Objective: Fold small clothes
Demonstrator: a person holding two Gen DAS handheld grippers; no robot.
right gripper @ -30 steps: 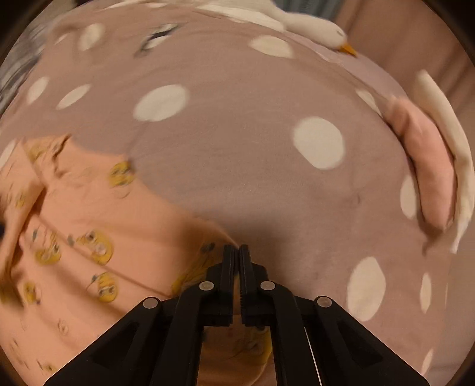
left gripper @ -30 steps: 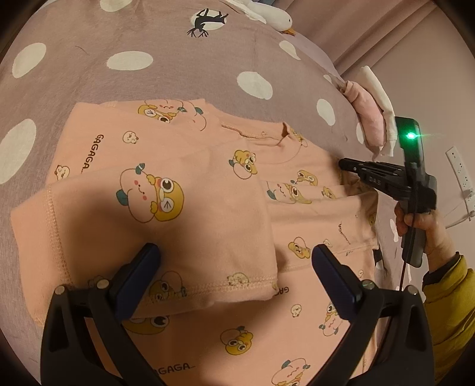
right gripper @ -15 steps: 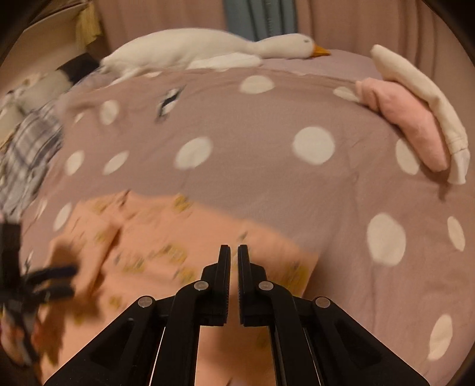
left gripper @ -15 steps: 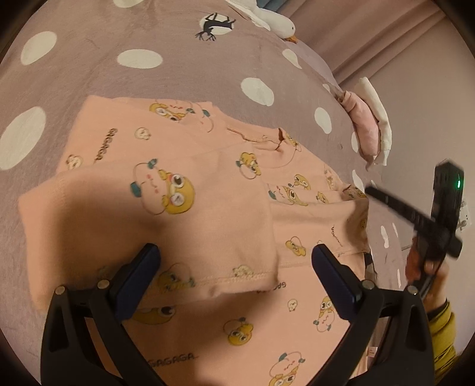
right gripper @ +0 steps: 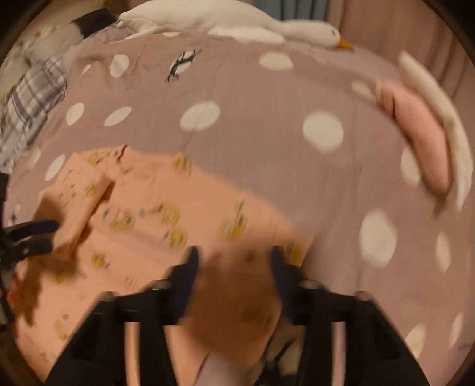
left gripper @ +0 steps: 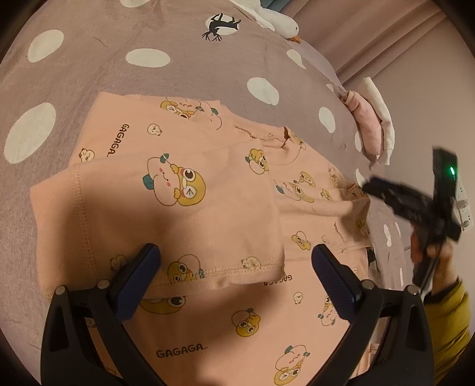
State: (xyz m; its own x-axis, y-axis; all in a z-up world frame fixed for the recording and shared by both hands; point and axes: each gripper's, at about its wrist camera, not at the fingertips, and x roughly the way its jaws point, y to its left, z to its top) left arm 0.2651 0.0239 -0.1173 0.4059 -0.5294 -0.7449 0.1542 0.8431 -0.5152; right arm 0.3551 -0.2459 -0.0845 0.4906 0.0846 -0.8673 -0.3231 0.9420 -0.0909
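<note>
Here, at the far left of your right wrist view, a plaid cloth (right gripper: 28, 98) lies on the mauve polka-dot bedspread (right gripper: 252, 166). Your left gripper (left gripper: 236, 277) sits next in line, its jaws spread wide and holding nothing; the blue pads (left gripper: 139, 279) hover over the hem of a sleeve (left gripper: 166, 213) that is folded across the body of the peach cartoon-print top (left gripper: 237, 326). That top lies flat in the middle of the bedspread (left gripper: 89, 59), its neckline pointing away from you. A long white goose plush (right gripper: 231, 22) stretches along the far edge of the bed.

Further right, your right gripper (right gripper: 234, 280) is parted too, with a raised fold of the same peach fabric (right gripper: 166, 207) between its fingers. The right wrist view is blurred, so you cannot tell whether the pads touch the cloth. From the left wrist view, that gripper (left gripper: 368, 187) meets the top's right edge, where the fabric is lifted into a ridge, and your right hand (left gripper: 430, 252) grips the handle.

At the far right, a pink folded garment (left gripper: 366, 127) and a cream one (left gripper: 383, 118) lie together near the bed's edge, well apart from the top.
</note>
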